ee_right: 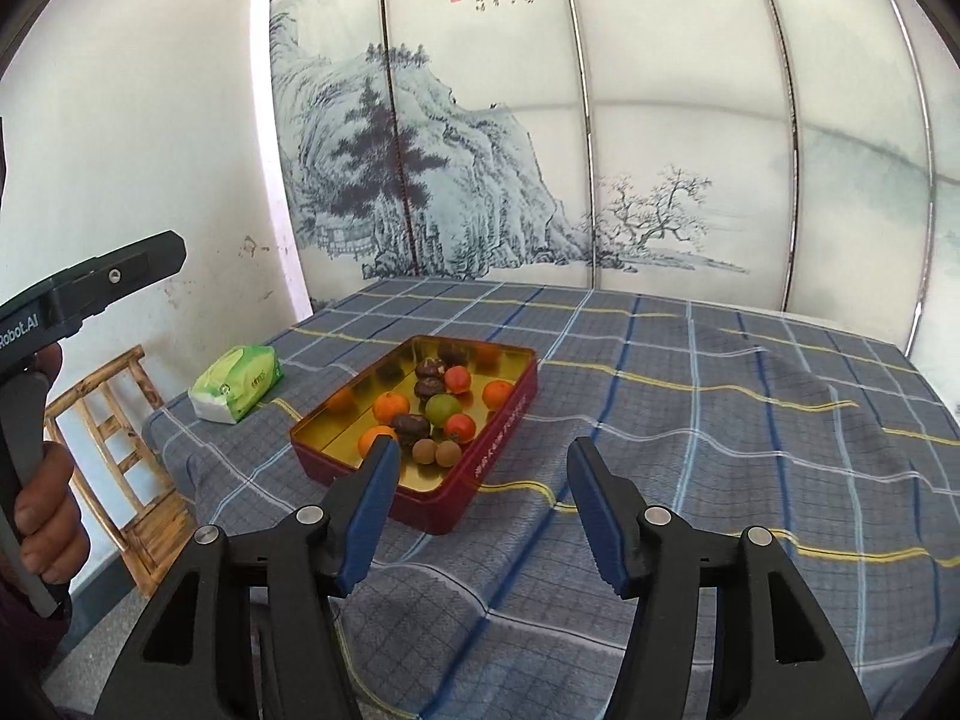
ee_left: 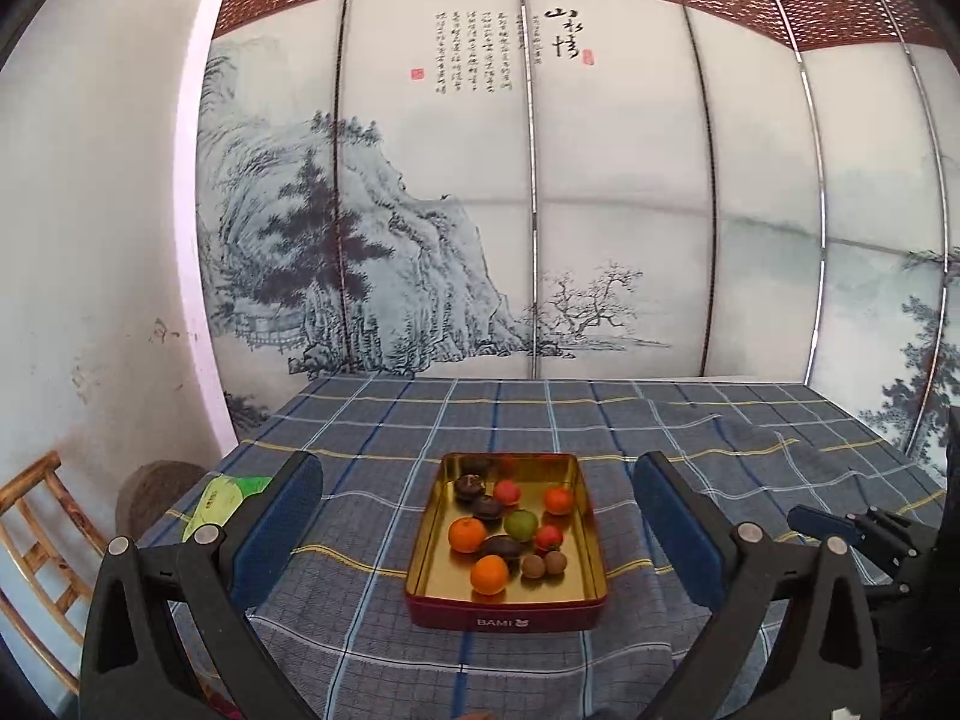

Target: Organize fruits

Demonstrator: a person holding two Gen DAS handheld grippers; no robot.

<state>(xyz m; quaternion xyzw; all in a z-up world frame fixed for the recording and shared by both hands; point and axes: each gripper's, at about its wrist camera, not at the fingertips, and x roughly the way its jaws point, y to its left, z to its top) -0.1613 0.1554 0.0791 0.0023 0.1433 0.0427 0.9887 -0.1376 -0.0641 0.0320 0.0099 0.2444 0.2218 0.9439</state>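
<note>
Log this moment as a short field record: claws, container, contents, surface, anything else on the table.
left claw: open, empty, above the table's near edge
right claw: open, empty
container: red tin, gold inside, lid off
contents: three oranges, one green fruit, red fruits, dark brown pieces, two small tan balls
surface: blue plaid tablecloth
other: green tissue pack, left of tin

Checked tablecloth (ee_right: 720, 420), blue-grey with yellow and white lines, rumpled at right, covers the table. Green-and-white tissue pack (ee_right: 237, 383) lies on it, far left. Folding screen (ee_left: 540, 210), ink mountain landscape and calligraphy, stands behind. Wooden chair (ee_right: 120, 450) at left, beside scuffed white wall (ee_left: 90, 240). Brownish round object (ee_left: 156, 489), possibly a stool, indistinct.
</note>
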